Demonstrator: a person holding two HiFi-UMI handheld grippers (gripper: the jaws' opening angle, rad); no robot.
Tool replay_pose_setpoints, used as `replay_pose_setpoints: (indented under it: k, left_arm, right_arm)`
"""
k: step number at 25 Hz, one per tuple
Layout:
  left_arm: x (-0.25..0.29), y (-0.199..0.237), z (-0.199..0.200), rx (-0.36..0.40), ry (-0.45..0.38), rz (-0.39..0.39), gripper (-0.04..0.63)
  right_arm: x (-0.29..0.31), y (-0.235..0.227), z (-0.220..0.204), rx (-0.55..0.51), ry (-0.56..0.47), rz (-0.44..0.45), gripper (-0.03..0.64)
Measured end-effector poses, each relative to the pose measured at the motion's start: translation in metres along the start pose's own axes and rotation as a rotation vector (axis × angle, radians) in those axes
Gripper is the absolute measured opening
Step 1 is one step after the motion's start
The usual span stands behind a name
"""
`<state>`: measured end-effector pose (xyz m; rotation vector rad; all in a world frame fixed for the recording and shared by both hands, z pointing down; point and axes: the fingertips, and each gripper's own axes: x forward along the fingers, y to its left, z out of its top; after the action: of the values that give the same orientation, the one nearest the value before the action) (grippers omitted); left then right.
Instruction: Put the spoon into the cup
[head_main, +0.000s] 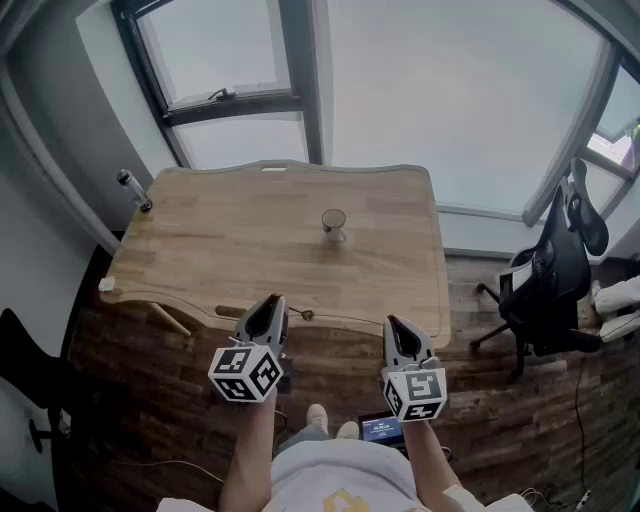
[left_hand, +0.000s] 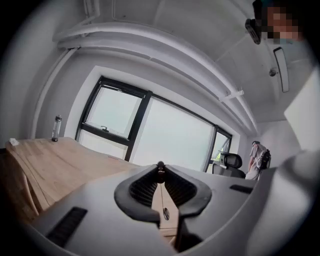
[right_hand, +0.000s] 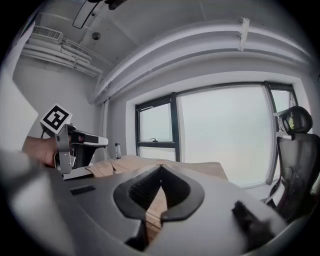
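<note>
A small cup (head_main: 333, 222) stands upright on the wooden table (head_main: 230, 250), right of its middle. My left gripper (head_main: 275, 301) hovers over the table's near edge, shut on a thin spoon (head_main: 300, 314) that sticks out to its right. In the left gripper view the jaws pinch the spoon's dark handle end (left_hand: 160, 172), and the bowl shows below through the gap. My right gripper (head_main: 392, 323) is shut on nothing, level with the left one, at the table's near right corner. The right gripper view shows the left gripper (right_hand: 97, 141) off to the left.
A clear bottle (head_main: 133, 190) stands at the table's far left corner, and a small white object (head_main: 106, 284) lies at its near left corner. A black office chair (head_main: 560, 270) stands to the right of the table. A lit screen (head_main: 380, 430) lies on the floor by my feet.
</note>
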<state>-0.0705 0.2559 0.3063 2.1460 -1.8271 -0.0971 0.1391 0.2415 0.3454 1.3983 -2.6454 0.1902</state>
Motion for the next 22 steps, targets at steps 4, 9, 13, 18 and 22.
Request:
replay_pose_setpoints:
  k: [4,9,13,18,22]
  left_arm:
    - [-0.006,-0.003,-0.006,0.006,0.006,0.008,0.051]
    - [-0.017,0.000,-0.009,-0.041,-0.013,0.018,0.051]
    - [-0.022,0.004,-0.010,-0.054,-0.017,0.033,0.051]
    - [-0.022,-0.002,-0.012,-0.050,-0.014,0.027,0.051]
    - [-0.023,-0.001,-0.011,-0.053,-0.014,0.028,0.051]
  right_arm:
    - [-0.007,0.001,0.000,-0.009,-0.006,-0.004,0.031]
    - [-0.011,0.003,0.003,-0.002,-0.016,0.005,0.031]
    - [-0.015,0.005,0.005,0.015,-0.032,0.005,0.031]
    - [-0.017,0.003,0.002,0.031,-0.030,0.008,0.031]
    - [-0.017,0.005,0.003,0.036,-0.030,0.015,0.032]
